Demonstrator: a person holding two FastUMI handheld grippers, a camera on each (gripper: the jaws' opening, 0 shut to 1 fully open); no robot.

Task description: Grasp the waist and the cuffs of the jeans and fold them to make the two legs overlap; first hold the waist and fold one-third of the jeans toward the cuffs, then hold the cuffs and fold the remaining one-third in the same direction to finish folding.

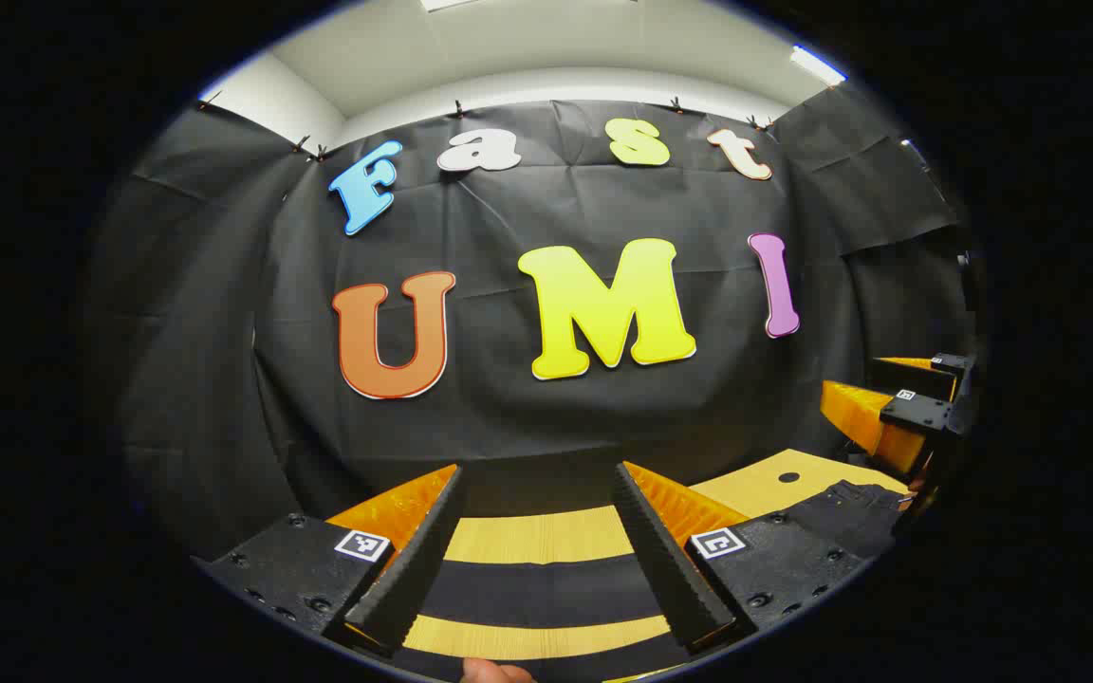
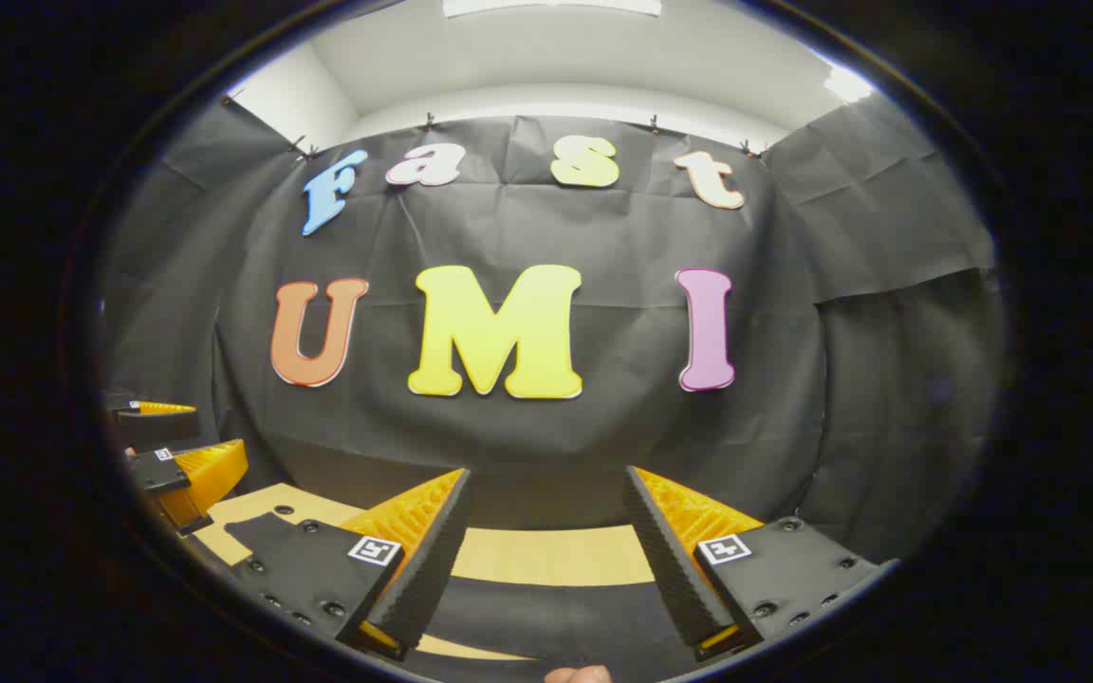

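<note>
While nothing lay between the fingers, held the left claw [image 1: 537,545] wide open and level above the desk [image 1: 537,536], gripping no cloth. Showed, in the left gripper view, dark bands of the jeans [image 1: 546,588] crossing the yellow wood just beyond and below the fingertips, with pale wood between the bands. Could not tell from so low an angle whether those bands were the two legs lying apart or one leg creased. Caught a fingertip [image 1: 494,672] of the holding hand at the very bottom edge.

Held the right claw [image 2: 546,550] equally spread, empty as well, with a dark stretch of the jeans [image 2: 546,612] lying under and ahead of its fingers in the right gripper view, and bare desk [image 2: 556,555] past that.

Farther off to the side in the left gripper view, picked out the waist end of the jeans [image 1: 855,503], seemingly with a button, lying flat near a hole in the desk, with the right claw [image 1: 898,408] hovering above it. Saw likewise the left claw [image 2: 176,470] at the left edge of the right gripper view.

Judged the task as barely begun: garment spread on the desk, no grasp taken, no fold visibly made. Left to do, by that reading: overlapping the legs, then both one-third folds from waist and cuffs.
</note>
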